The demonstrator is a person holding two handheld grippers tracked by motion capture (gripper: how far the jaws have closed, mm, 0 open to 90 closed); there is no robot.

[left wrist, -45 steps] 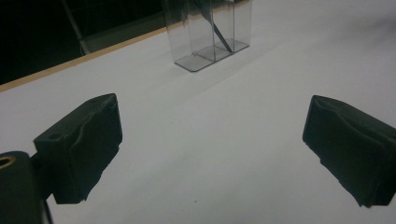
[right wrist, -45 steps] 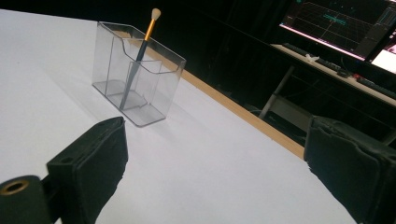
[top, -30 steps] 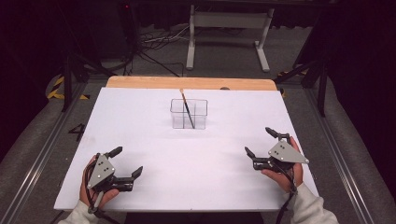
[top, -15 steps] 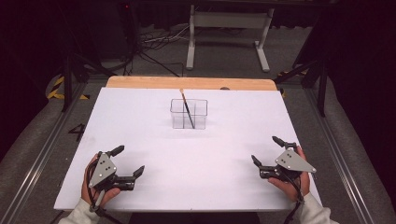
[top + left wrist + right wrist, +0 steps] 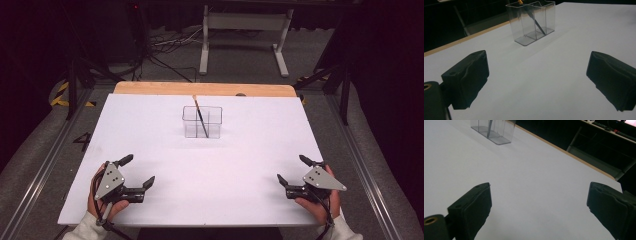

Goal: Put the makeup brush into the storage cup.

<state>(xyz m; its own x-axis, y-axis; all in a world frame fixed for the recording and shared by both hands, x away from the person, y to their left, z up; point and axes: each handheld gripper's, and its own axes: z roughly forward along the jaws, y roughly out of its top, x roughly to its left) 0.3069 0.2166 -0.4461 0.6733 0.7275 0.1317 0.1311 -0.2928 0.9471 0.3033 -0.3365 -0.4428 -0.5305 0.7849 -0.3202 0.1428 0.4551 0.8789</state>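
Observation:
A clear plastic two-compartment holder [image 5: 202, 121] stands on the white table [image 5: 250, 150], toward its far middle. A dark pencil with an orange end [image 5: 200, 115] leans inside it. The holder [image 5: 532, 21] and the pencil [image 5: 536, 22] appear ahead in the left gripper view, and the holder's base [image 5: 492, 130] is at the top left of the right gripper view. My left gripper [image 5: 136, 171] rests near the front left corner, open, nothing between its jaws. Near the front right edge my right gripper [image 5: 295, 171] is open and empty too.
A wooden strip [image 5: 200, 89] runs along the table's far edge. Behind it a white metal stand [image 5: 245, 35] and cables [image 5: 165, 45] sit on the dark floor. Metal rails [image 5: 40, 165] flank the table on both sides.
My right gripper has drawn back toward the front right corner of the table. The left gripper has shifted slightly toward the front edge. Both stay open.

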